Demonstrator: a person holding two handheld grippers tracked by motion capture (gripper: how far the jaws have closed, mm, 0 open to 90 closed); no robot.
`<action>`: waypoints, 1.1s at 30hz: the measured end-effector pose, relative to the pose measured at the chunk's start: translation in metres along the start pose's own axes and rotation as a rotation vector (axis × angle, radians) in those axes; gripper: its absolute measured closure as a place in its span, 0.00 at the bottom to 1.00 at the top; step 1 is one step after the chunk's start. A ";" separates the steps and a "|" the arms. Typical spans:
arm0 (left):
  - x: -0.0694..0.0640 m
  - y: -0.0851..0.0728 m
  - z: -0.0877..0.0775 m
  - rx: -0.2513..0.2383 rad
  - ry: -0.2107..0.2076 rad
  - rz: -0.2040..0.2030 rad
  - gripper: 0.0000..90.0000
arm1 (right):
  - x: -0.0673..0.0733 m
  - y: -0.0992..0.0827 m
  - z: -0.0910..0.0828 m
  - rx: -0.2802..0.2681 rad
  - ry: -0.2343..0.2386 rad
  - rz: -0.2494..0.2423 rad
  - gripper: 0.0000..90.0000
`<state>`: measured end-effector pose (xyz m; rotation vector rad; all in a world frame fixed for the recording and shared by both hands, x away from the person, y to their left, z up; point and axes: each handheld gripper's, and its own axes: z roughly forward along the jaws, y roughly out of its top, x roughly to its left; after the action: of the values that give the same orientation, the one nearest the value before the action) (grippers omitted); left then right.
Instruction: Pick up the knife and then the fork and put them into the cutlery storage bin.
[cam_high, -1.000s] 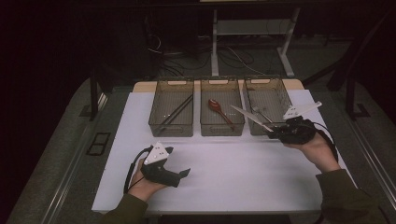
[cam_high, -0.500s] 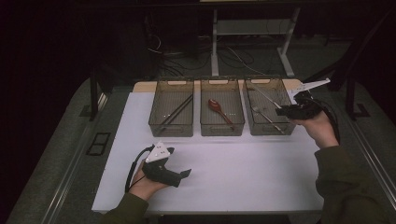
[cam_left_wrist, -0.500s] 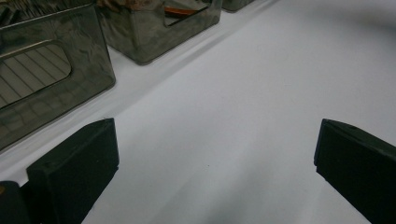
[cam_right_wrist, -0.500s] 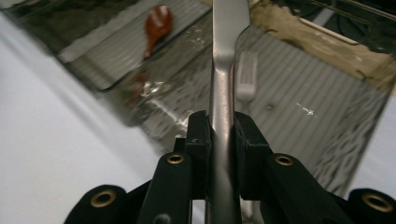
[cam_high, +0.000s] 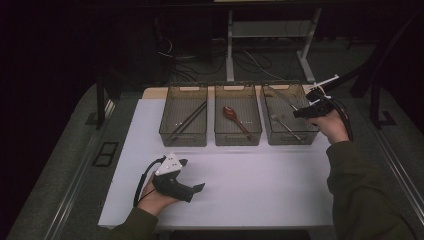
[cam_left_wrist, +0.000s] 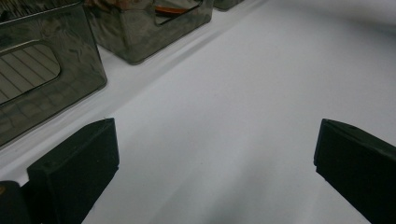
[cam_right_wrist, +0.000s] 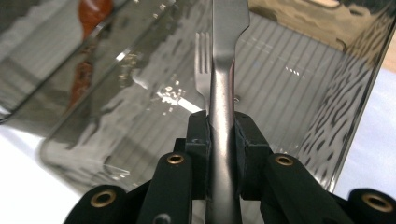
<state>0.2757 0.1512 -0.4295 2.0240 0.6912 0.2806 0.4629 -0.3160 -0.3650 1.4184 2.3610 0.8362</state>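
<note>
Three smoky clear bins stand in a row at the far edge of the white mat (cam_high: 260, 190). My right gripper (cam_high: 300, 113) (cam_right_wrist: 222, 126) is shut on the handle of a flat metal utensil (cam_high: 280, 100) (cam_right_wrist: 224, 56), held over the right bin (cam_high: 289, 141) (cam_right_wrist: 355, 93). In that bin, under the utensil, lies a fork (cam_high: 286, 126) (cam_right_wrist: 202, 70). My left gripper (cam_high: 192, 176) (cam_left_wrist: 217, 140) rests on the mat near the front left, open, with nothing between its jaws.
The left bin (cam_high: 184, 140) (cam_left_wrist: 42, 79) holds dark chopsticks (cam_high: 190, 119). A red spoon (cam_high: 234, 116) (cam_right_wrist: 91, 18) lies in the middle bin (cam_high: 238, 140). Table legs and cables stand in the dark behind the table.
My right gripper has carried the metal utensil from the mat's right side away from the person, over the right bin. The left gripper has stayed put.
</note>
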 end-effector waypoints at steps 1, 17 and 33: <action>0.000 0.000 0.000 0.000 -0.001 0.001 0.00 | -0.001 0.000 0.002 0.006 -0.005 0.005 0.86; -0.001 0.000 0.002 0.013 -0.017 0.007 0.00 | -0.002 0.000 0.033 0.107 -0.008 0.021 0.85; 0.000 0.000 0.001 0.012 -0.018 0.013 0.00 | 0.000 0.000 0.022 0.011 0.029 0.033 0.66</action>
<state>0.2760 0.1505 -0.4305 2.0403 0.6707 0.2659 0.4739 -0.3089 -0.3826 1.4629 2.3732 0.8587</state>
